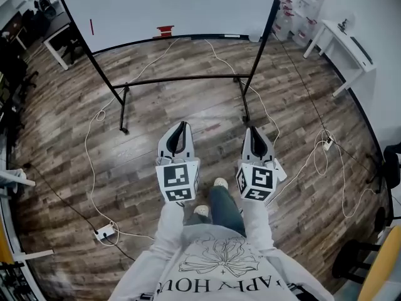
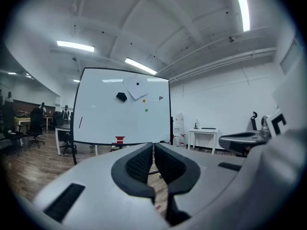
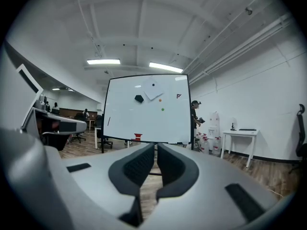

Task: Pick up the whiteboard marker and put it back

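the fingers of your left gripper (image 2: 153, 147) are pressed together with nothing between them, and your right gripper (image 3: 156, 147) is the same: pads closed, empty. you hold both out in front of you, side by side and close to level. they point at the whiteboard (image 1: 175, 5), which stands on its frame well apart from you across the wooden floor (image 1: 188, 99).

the whiteboard marker is in neither grip, and from here it is too small to name for certain. the likeliest thing is the thin red stick (image 1: 91, 26) on the board's left part. a squat red block (image 1: 165, 30) sits on the ledge at the board's lower edge, near the middle.

so i judge you are at the very start — the approach, before any pick. the next move calls for getting close to the board and settling which red thing is the marker. then part one pair of jaws before you arrive and line them up across its barrel — and mind the cable (image 1: 100, 114) looping over the floor between you and the stand.
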`<state>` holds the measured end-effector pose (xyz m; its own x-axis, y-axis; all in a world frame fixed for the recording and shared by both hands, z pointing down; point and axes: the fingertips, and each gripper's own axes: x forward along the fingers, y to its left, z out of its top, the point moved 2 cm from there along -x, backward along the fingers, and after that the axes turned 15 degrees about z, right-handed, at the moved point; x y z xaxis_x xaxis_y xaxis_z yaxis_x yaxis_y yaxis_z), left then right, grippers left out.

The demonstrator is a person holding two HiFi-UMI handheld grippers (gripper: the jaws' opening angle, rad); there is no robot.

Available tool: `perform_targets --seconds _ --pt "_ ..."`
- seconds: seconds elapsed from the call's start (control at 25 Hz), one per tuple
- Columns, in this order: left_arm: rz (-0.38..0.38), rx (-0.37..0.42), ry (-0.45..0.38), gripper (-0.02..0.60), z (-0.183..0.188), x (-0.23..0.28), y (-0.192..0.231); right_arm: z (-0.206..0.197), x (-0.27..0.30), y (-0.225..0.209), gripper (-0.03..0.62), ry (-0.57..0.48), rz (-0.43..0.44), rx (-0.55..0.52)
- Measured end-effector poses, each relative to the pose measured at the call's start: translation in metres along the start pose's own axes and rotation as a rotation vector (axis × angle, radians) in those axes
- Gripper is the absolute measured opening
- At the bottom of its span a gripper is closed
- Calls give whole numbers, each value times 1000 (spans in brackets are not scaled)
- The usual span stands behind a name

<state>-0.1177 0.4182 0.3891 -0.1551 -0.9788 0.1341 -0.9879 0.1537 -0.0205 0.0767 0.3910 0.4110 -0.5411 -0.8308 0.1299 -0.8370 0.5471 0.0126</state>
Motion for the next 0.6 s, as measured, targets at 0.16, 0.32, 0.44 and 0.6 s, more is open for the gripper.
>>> perform_targets --seconds 0.16,0.32,0.44,0.6 --pt "-7 7 11 14 -2 29 -11 -2 24 -20 6 2 -4 14" --pt "-5 11 15 14 2 73 -23 2 63 -48 6 -1 5 12" --pt "8 10 7 14 8 112 -36 11 97 -76 6 -14 19 -3" --pt "38 10 -1 14 23 168 -55 27 145 -119 6 -31 51 -21"
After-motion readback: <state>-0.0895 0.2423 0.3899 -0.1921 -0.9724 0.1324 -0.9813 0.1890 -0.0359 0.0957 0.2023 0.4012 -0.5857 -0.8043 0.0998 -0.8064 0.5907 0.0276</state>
